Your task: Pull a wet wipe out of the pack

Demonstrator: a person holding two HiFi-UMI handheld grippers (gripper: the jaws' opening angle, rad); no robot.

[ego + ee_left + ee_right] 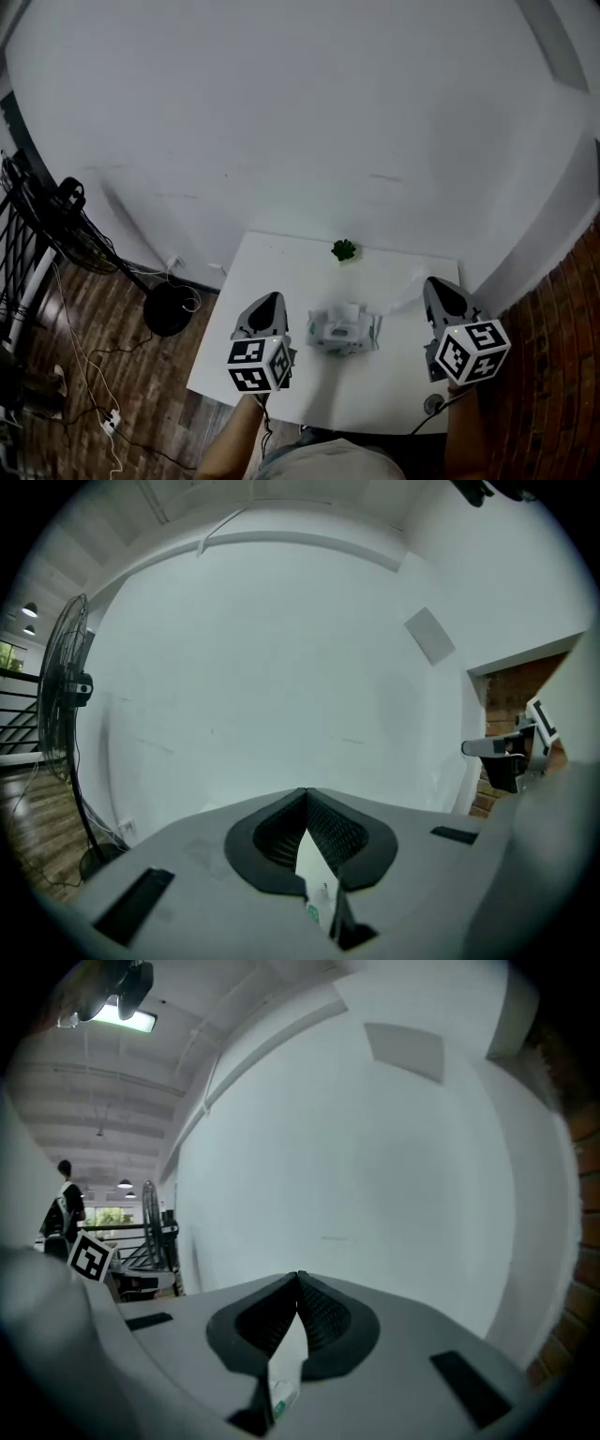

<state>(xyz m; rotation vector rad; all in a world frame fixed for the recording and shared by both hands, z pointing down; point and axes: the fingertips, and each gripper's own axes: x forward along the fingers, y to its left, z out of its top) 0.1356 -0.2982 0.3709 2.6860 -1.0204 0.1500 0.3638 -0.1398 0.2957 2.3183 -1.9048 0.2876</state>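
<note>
White table (281,267) carries the wet wipe pack (344,334), lying between your two grippers and touched by neither. Your left gripper (270,302) and right gripper (437,286) both have jaws pressed together on nothing. By my reading, the whole pull lies ahead of you.

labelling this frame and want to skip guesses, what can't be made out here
- wet wipe pack: head view, too small and dim to tell if a wipe sticks out; both gripper views aim at the wall and miss it.
- green thing: head view, too small to name.
- white sliver behind the closed tongs of the left gripper and right gripper: mostly hidden by the gripper bodies, unidentifiable.
</note>
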